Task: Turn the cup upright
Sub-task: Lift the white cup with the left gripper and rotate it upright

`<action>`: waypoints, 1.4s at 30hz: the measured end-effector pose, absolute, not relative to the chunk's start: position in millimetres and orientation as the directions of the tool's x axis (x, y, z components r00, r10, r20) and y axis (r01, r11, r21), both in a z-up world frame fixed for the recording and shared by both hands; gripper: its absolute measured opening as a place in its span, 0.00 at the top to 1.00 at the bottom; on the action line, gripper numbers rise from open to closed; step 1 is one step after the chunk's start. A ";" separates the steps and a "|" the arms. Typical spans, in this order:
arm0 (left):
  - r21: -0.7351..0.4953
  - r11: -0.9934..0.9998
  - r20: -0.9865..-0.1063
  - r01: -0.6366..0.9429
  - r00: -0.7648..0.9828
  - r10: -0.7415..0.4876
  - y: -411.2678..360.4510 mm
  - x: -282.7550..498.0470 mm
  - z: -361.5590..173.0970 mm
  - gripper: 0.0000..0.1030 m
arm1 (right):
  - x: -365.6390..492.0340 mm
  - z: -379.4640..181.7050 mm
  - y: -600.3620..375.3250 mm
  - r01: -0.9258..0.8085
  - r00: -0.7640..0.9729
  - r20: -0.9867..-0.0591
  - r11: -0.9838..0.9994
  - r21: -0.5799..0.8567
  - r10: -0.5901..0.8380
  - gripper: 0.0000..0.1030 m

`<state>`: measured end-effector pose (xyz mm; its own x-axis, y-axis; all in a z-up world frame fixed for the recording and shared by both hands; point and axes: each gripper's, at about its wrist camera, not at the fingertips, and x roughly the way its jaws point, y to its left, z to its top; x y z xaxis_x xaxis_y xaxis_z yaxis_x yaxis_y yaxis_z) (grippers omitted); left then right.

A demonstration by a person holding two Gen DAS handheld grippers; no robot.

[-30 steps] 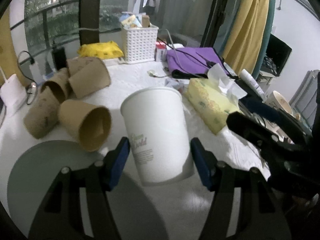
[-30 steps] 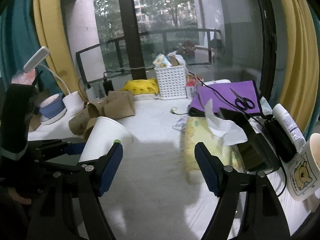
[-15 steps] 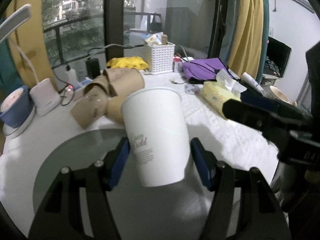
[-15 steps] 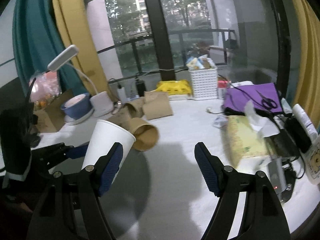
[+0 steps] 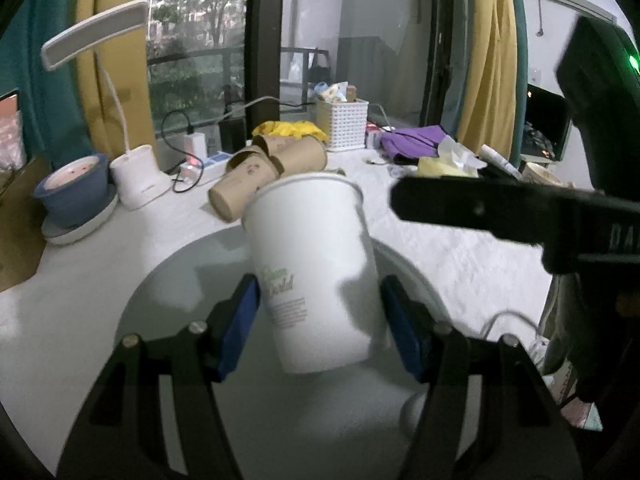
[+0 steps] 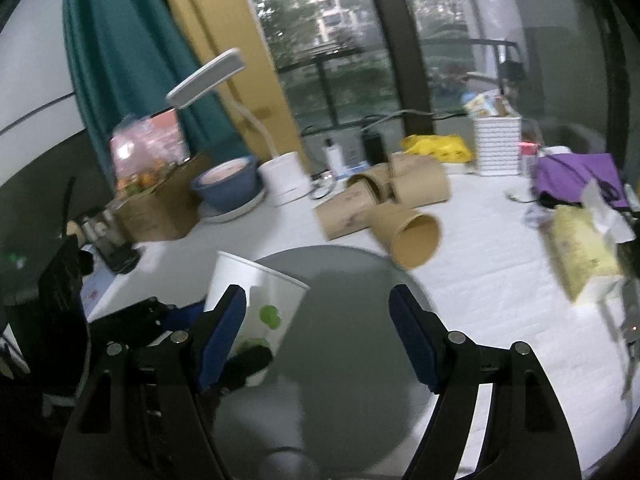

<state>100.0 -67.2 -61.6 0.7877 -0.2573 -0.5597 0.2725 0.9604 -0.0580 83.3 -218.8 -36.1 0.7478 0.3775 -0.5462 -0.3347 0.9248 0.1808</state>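
My left gripper [image 5: 322,324] is shut on a white paper cup [image 5: 316,272] with green print, rim up and tilted slightly, held above a round grey mat [image 5: 192,292]. In the right wrist view the same cup [image 6: 256,300] shows at the left, held by the left gripper over the grey mat [image 6: 348,320]. My right gripper [image 6: 320,332] is open and empty, above the mat to the right of the cup. Its arm crosses the right side of the left wrist view [image 5: 500,208].
Several brown paper cups [image 6: 400,208] lie on their sides behind the mat on the white table [image 6: 500,248]. A blue bowl [image 6: 228,180], white desk lamp [image 6: 284,176], white basket [image 6: 496,144], purple cloth [image 6: 572,172] and yellow tissue pack [image 6: 580,248] stand around.
The left gripper has lifted the white cup and carried it back over the grey mat, turning left. The right gripper has swung left and stayed open.
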 end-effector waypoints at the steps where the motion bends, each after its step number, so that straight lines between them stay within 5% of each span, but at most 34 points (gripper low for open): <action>1: -0.060 0.960 -0.553 0.273 0.792 -0.260 -62.8 94.1 -62.6 0.38 | 81.6 -36.6 -211.5 -0.348 0.738 -0.551 0.919 0.184 0.390 0.25; 26: 0.022 0.961 -0.270 0.276 0.927 -0.260 -20.7 -22.3 -76.6 0.38 | 43.6 -44.4 -126.1 -0.536 0.545 -0.578 0.782 0.317 0.608 0.25; 42: 0.054 0.946 -0.233 0.320 0.925 -0.300 -30.5 -25.9 -71.4 0.38 | 51.9 -49.9 -134.8 -0.521 0.486 -0.564 0.740 0.426 0.667 0.25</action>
<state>-25.9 -30.5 -71.4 0.9252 -0.2999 -0.2325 0.3201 0.9458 0.0541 51.9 -134.8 -49.9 0.4857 0.6674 -0.5645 -0.5212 0.7396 0.4259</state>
